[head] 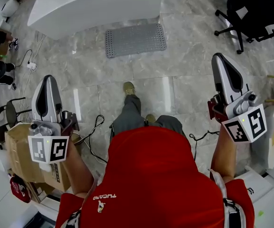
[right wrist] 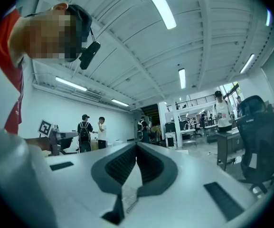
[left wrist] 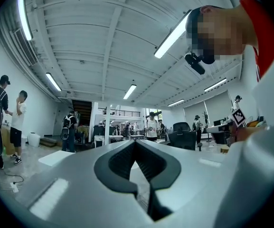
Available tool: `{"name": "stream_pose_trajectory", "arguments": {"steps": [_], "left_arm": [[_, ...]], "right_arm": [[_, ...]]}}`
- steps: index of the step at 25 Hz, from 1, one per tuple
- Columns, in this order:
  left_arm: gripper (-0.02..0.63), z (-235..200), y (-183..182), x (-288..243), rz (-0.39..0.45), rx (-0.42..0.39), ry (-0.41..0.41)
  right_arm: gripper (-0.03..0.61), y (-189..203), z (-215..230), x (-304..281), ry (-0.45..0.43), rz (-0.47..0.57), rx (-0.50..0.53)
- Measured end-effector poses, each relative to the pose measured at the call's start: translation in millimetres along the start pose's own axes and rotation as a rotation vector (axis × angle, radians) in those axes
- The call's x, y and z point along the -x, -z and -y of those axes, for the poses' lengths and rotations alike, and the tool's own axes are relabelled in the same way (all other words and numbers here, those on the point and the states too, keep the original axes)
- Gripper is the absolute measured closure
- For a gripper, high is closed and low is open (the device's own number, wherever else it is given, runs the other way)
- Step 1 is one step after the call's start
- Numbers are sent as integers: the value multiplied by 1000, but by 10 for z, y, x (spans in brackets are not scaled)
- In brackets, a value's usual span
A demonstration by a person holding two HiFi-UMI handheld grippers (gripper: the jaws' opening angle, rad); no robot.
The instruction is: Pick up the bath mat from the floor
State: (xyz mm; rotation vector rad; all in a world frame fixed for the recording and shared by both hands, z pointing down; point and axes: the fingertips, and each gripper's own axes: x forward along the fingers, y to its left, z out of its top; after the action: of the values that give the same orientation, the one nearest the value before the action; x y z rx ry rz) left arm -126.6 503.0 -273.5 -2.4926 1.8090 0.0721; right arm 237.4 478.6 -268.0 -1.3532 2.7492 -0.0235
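We have bare floor ahead up to the bath mat; a white tub blocks its far side, with an office chair at right.

One bath mat, perhaps two chairs

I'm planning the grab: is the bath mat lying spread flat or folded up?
Spread flat. The grey bath mat shows as one full rectangle on the tiled floor, with no fold or curled corner visible.

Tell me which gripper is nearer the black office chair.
Right. The right gripper is just below-left of the black office chair; the left gripper is far off on the left side.
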Motion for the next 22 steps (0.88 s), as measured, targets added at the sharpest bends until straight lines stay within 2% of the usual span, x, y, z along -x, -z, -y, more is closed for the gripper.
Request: {"name": "stream_pose_trajectory", "arguments": {"steps": [8, 22], "left_arm": [[609, -409, 65, -586, 4, -9, 16], [609, -1461, 165, -1600, -10, -61, 27]], "right_arm": [[577, 12, 215, -578, 17, -8, 3], [577, -74, 532, -1887, 78, -1, 22]]}}
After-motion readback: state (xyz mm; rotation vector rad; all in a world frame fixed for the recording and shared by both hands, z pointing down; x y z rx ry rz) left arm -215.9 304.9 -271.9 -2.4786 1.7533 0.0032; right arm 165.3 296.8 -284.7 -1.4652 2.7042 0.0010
